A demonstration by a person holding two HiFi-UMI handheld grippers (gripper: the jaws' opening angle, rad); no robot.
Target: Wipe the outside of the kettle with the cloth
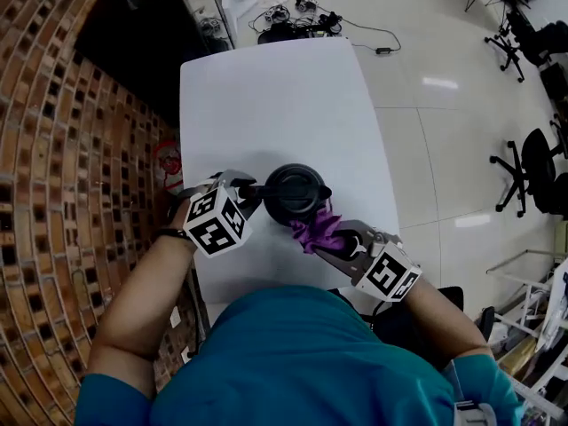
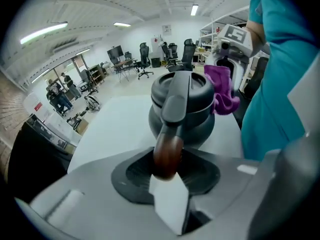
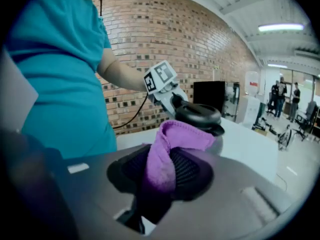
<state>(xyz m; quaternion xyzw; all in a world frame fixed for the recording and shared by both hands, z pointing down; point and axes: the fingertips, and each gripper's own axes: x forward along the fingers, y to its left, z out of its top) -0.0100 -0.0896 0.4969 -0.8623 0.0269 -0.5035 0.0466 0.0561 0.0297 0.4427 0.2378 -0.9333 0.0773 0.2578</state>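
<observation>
A dark grey kettle (image 1: 295, 193) stands on the white table (image 1: 275, 105), seen from above. Its handle, brown at the end (image 2: 168, 151), runs back between the jaws of my left gripper (image 1: 248, 197), which is shut on it. In the left gripper view the kettle (image 2: 182, 106) fills the middle. My right gripper (image 1: 327, 240) is shut on a purple cloth (image 1: 315, 230), held against the kettle's near right side. In the right gripper view the cloth (image 3: 172, 146) bunches between the jaws, with the kettle's lid (image 3: 199, 115) just behind.
A brick wall (image 1: 62, 149) runs along the table's left side. Office chairs (image 1: 532, 171) and cables (image 1: 293, 20) are on the shiny floor to the right and beyond the table's far end. My teal-sleeved arms (image 1: 133, 327) and body cover the near table edge.
</observation>
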